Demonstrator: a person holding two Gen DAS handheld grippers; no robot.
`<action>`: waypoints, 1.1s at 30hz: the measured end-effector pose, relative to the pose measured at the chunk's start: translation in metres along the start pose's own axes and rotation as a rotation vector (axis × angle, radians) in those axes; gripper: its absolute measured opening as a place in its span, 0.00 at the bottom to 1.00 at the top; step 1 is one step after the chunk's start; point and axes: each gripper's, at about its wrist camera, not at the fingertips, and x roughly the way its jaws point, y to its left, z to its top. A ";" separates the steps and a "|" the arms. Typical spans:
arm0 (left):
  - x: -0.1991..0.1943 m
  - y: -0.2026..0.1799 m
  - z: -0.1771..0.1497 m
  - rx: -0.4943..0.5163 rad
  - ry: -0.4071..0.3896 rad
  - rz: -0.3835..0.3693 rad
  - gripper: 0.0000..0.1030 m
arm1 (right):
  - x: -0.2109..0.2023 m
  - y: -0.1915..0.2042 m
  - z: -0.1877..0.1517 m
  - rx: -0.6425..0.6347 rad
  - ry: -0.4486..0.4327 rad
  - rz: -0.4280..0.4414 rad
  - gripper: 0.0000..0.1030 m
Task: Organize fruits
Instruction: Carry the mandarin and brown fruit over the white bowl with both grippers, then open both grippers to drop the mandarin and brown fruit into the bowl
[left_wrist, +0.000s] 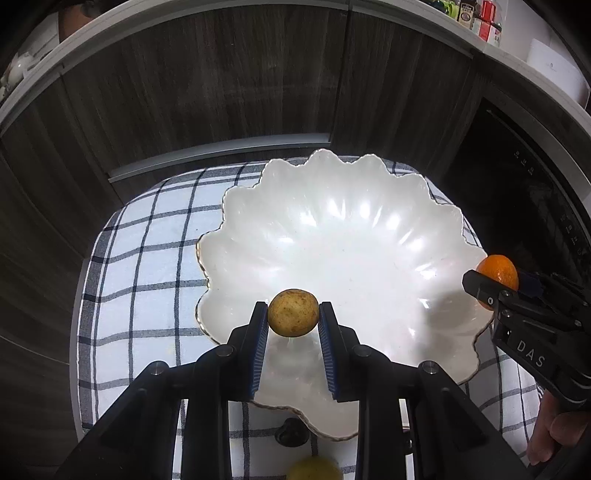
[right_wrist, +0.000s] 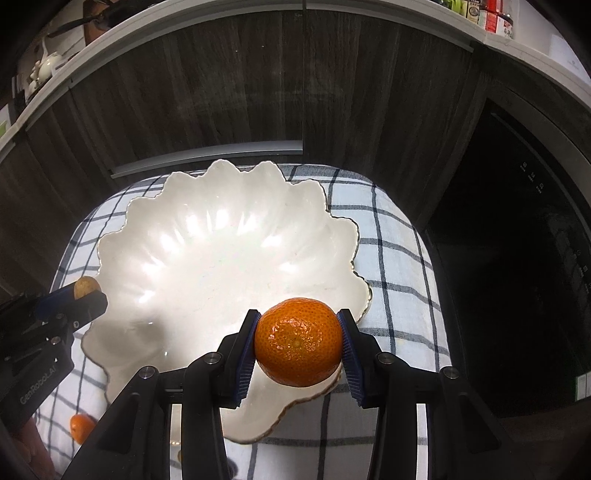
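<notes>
A white scalloped bowl (left_wrist: 351, 236) with a gold rim stands empty on a checked cloth; it also shows in the right wrist view (right_wrist: 207, 258). My left gripper (left_wrist: 293, 314) is shut on a small brown-yellow fruit (left_wrist: 293, 312) above the bowl's near left edge. My right gripper (right_wrist: 298, 341) is shut on an orange mandarin (right_wrist: 298, 341) above the bowl's near right edge. Each gripper shows in the other's view: the right one (left_wrist: 495, 284) with the mandarin (left_wrist: 498, 271), the left one (right_wrist: 83, 295) with the brown fruit (right_wrist: 85, 286).
The blue-and-white checked cloth (left_wrist: 147, 258) covers a small table. A dark round object (left_wrist: 291, 432) and a yellow fruit (left_wrist: 314, 469) lie near the bowl's front. Another mandarin (right_wrist: 82, 426) lies on the cloth at left. Dark wood cabinets (left_wrist: 203, 85) stand behind, a black appliance (right_wrist: 517, 277) at right.
</notes>
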 end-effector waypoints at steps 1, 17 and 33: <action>0.002 0.000 0.000 -0.001 0.005 0.001 0.27 | 0.002 0.000 0.000 0.001 0.003 0.001 0.42; 0.017 -0.001 -0.008 -0.010 0.049 0.012 0.39 | 0.022 0.001 -0.006 0.001 0.049 -0.007 0.42; -0.007 0.007 -0.004 -0.048 -0.005 0.043 0.74 | -0.004 -0.001 -0.001 0.024 -0.012 -0.027 0.75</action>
